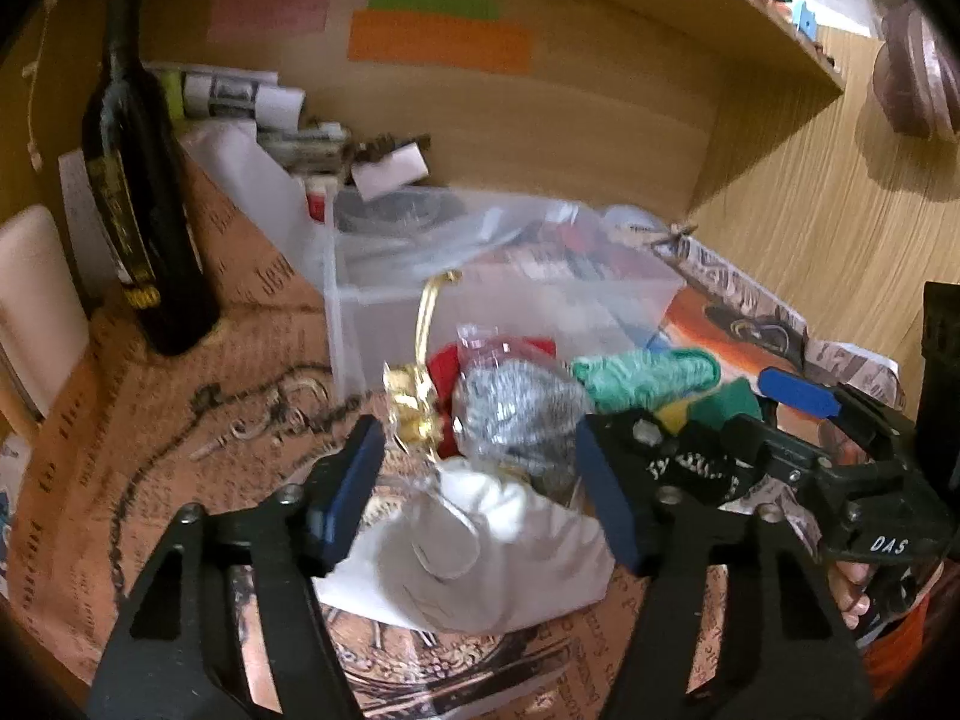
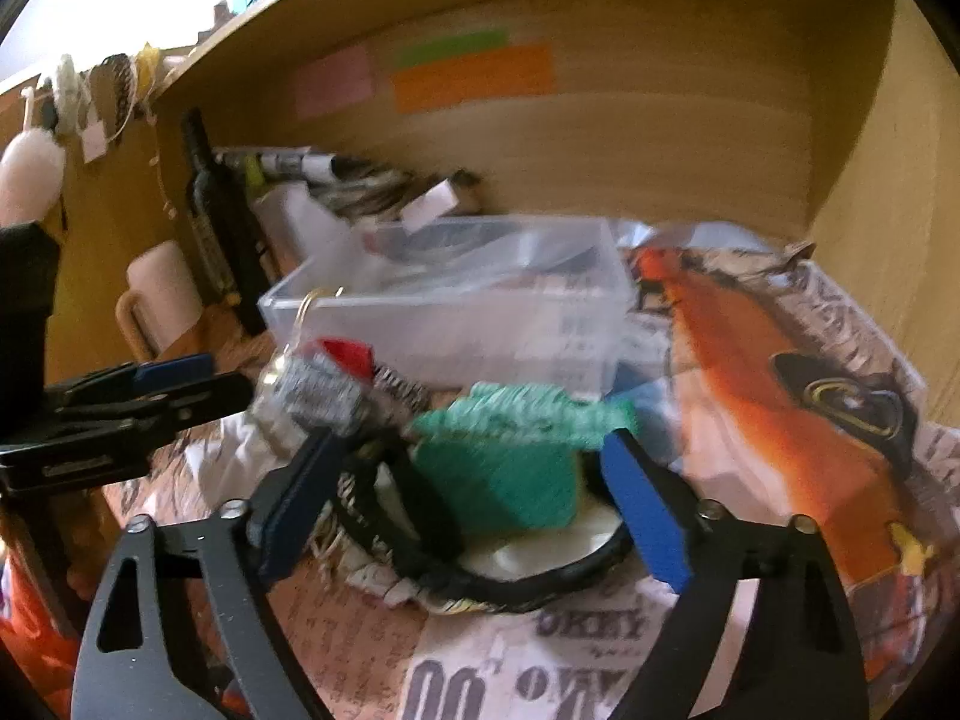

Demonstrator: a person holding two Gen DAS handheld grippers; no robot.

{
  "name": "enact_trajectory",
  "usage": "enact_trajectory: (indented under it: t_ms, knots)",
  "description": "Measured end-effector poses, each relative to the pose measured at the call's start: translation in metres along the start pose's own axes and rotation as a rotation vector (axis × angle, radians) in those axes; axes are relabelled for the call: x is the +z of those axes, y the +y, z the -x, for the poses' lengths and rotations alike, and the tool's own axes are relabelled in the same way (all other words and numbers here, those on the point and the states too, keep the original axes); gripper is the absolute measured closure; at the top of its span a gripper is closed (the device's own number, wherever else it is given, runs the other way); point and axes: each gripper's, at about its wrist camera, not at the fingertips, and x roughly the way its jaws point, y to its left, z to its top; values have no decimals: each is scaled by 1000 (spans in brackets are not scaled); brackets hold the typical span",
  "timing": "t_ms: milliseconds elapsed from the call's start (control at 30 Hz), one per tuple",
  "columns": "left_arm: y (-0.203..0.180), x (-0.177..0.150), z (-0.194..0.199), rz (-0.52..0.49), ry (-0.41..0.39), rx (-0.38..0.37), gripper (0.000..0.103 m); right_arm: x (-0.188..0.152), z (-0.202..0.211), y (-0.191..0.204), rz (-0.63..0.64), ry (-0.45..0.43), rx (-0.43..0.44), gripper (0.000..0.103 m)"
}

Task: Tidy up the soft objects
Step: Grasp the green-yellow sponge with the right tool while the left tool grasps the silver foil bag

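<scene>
With both grippers spread wide and empty, this looks like the reach step: the left gripper (image 1: 480,480) straddles a white cloth (image 1: 480,552), while the right gripper (image 2: 474,498) frames a green sponge (image 2: 510,480) just ahead. Next each should lower and close gently.

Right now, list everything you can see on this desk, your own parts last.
clear plastic bin: one, translucent, desk centre, behind the pile.
dark bottle: one, black, upright, far left.
sticky notes: three, pink, green, orange, on the back panel.
white cloth: one, nearest the left gripper.
grey knit item: one, in clear wrap, mid-pile.
red item: one, behind the grey one.
green yarn bundle: one, teal, right of pile.
metal chain: one, dark, left on the printed paper.
left gripper: open, over the white cloth.
right gripper: open, around the green bundle.
</scene>
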Motion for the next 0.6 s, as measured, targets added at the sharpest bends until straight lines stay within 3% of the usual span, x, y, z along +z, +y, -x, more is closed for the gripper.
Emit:
enact_trajectory:
  t_ms: [67,233,533,600]
  knots:
    - [-1,-2,-4,4,15,-10,45,-3,-3,4,16,18,15,26]
    - [-2,0,-12,3,20,-13,45,-4,-6,8,45,15,-19,26]
    - [2,12,-33,36,49,-49,45,4,-13,-16,-45,31,-21,26]
    - [1,12,-35,36,50,-54,45,1,-19,-16,-36,54,-23,31]
